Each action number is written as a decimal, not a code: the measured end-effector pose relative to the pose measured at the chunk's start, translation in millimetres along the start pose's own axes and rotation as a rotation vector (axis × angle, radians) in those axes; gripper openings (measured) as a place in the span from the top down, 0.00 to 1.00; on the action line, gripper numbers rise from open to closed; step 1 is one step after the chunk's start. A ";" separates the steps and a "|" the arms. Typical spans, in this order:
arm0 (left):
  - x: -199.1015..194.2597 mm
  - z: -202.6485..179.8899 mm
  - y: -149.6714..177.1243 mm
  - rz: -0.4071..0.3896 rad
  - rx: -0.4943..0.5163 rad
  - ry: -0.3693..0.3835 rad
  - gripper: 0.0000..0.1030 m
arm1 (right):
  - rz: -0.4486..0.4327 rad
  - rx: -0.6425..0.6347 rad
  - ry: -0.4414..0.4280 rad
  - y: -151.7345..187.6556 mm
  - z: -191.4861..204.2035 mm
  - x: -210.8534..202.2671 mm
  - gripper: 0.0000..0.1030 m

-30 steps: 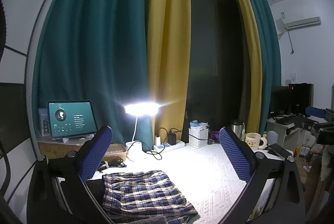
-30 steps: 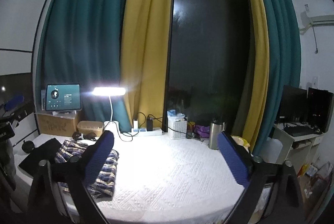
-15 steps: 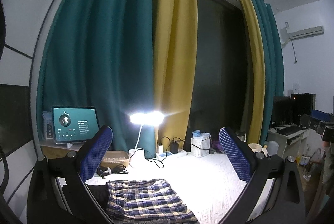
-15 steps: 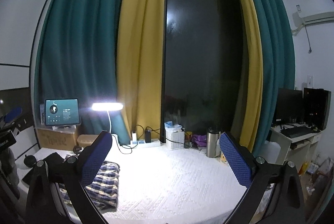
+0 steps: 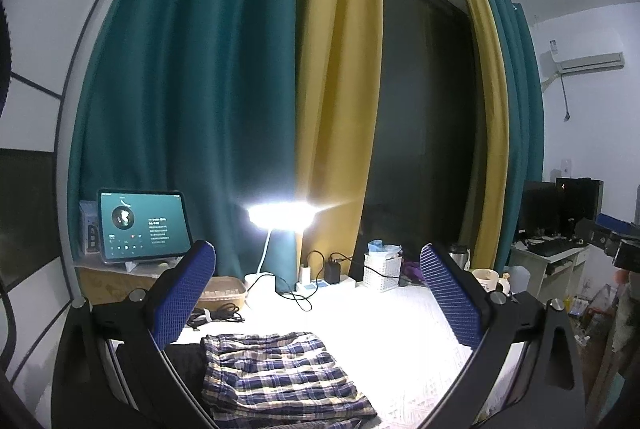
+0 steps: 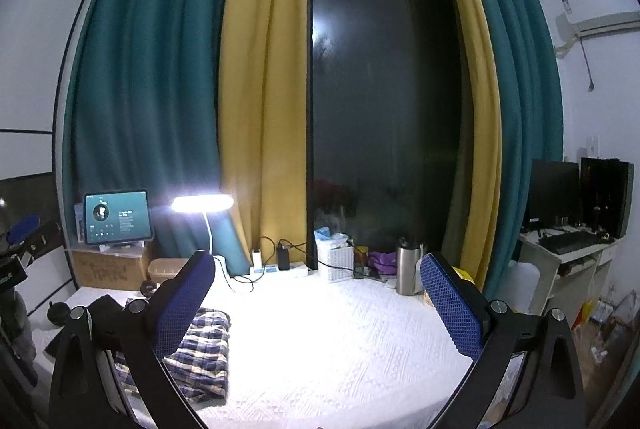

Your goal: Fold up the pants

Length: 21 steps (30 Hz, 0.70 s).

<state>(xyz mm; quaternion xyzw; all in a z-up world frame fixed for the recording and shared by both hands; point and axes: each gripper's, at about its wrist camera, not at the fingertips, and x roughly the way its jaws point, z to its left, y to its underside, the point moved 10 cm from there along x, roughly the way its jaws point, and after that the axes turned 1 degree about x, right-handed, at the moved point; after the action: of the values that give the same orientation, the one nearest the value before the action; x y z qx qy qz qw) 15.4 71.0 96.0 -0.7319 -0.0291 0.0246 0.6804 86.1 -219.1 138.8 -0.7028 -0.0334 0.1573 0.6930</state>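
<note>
Both claws were spread wide and empty, raised above the bed. Below the left claw (image 5: 318, 293) lay the folded plaid pants (image 5: 276, 373), their long axis running away from it. From the right claw (image 6: 318, 299) the pants lay off to its lower left, so the left was nearer.

Both wrist views look level across the white counter (image 5: 404, 341) toward the curtained window, sharing the lamp (image 5: 282, 215) (image 6: 202, 203) and tablet (image 6: 117, 216).
</note>
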 end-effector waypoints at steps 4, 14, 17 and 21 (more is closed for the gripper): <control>0.3 -1.0 2.4 0.009 0.001 -0.001 0.01 | 0.009 0.005 -0.001 3.7 -1.3 3.1 0.00; 0.8 -4.0 5.2 0.018 -0.001 0.001 0.01 | 0.012 0.006 -0.003 5.4 -2.4 5.3 0.00; 1.8 -5.8 7.1 0.025 -0.003 0.008 0.01 | 0.015 0.004 -0.003 5.8 -3.5 5.5 0.00; 2.9 -6.0 8.0 0.029 -0.005 0.009 0.01 | 0.016 0.004 0.001 6.6 -2.2 5.1 0.00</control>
<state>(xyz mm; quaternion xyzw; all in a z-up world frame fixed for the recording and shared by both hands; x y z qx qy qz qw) 18.8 64.7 88.5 -0.7341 -0.0156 0.0313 0.6782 90.4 -220.1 131.3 -0.7017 -0.0274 0.1625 0.6931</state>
